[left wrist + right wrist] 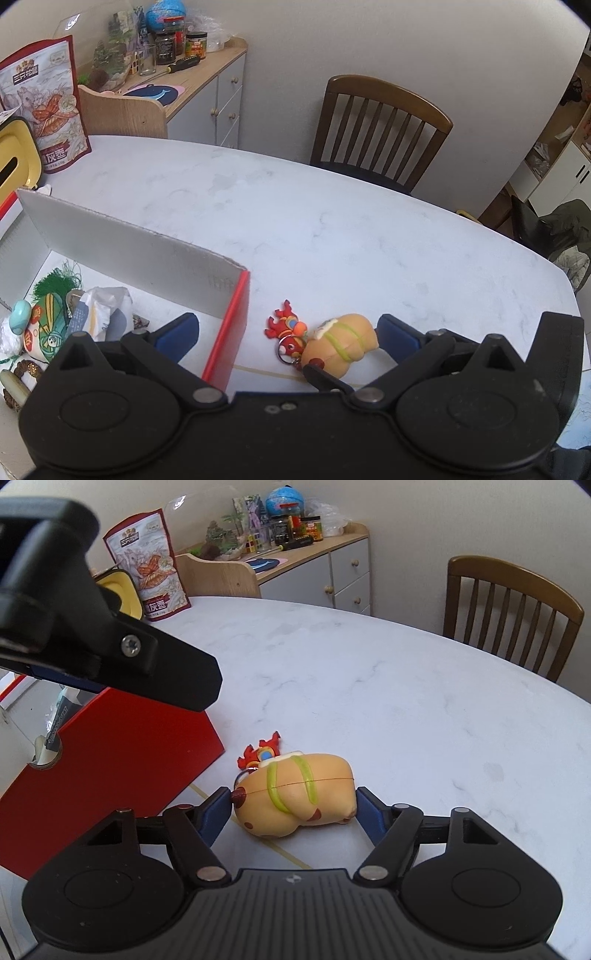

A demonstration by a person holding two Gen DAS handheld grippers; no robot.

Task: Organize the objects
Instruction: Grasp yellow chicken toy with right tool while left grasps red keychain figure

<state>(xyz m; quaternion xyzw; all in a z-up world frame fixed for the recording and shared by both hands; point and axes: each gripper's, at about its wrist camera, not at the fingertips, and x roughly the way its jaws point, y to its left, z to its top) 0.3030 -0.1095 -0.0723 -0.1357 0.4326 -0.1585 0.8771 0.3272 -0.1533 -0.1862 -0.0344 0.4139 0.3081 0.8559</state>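
Note:
An orange plush toy with green stripes lies on the white marble table, joined to a red keychain figure. My right gripper is shut on the toy, with a blue pad against each end. My left gripper hangs open and straddles the red wall of the cardboard box: one finger is over the box, the other over the table beside the toy. The keychain figure lies between toy and box. The left gripper's black finger crosses the top left of the right wrist view.
The box holds several small items, among them a green tassel and a crumpled packet. A snack bag and a yellow tissue holder stand at the back left. A wooden chair and a sideboard stand beyond the table.

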